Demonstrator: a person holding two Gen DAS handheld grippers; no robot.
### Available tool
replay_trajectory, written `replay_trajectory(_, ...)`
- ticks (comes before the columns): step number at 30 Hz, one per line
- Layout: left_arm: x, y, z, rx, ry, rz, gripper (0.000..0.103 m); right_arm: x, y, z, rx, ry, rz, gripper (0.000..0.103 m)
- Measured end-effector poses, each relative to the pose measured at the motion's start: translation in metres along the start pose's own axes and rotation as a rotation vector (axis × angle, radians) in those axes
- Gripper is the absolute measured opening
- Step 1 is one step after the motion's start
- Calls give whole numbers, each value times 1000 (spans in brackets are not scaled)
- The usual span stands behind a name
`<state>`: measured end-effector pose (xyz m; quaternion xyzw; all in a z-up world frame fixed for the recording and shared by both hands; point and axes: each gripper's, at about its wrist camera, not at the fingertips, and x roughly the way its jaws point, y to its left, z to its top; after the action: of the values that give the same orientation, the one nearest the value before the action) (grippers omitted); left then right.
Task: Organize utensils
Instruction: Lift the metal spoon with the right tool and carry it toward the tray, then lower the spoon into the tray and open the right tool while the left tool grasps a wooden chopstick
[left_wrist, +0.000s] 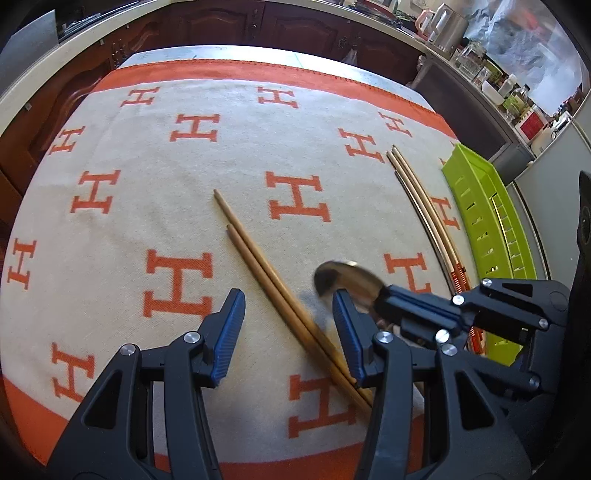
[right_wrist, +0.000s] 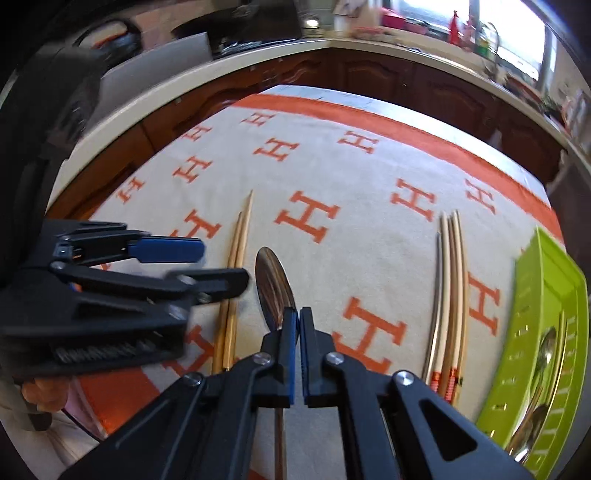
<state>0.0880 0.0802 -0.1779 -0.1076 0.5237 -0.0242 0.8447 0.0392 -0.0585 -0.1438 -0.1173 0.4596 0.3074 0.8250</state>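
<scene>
We have the right tool (right_wrist: 298, 321) clamped on a spoon (right_wrist: 274, 284) at its neck, bowl lifted over the bench cloth (right_wrist: 369, 229); left tool (left_wrist: 288, 325) half open, empty, straddling two brown chopsticks (left_wrist: 255, 254). Right: more chopsticks (right_wrist: 448, 295), then green tray (right_wrist: 546, 295) with spoons already in. We judge it partly done: this spoon and all chopsticks remain
</scene>
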Motion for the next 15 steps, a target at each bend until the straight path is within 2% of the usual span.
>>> replay_trajectory(5,-20,2,1,-11,-19,-16,46,-22,-26,-7,136,-39,20,1)
replay_trajectory(8,-27,2,1,-14,-8,-26,46,-49,-48,-12,235,-91,26,1)
replay_trajectory(15,-15,7,-5,-99,101,-46,43,-107,-100,-23,422,-209,-21,1)
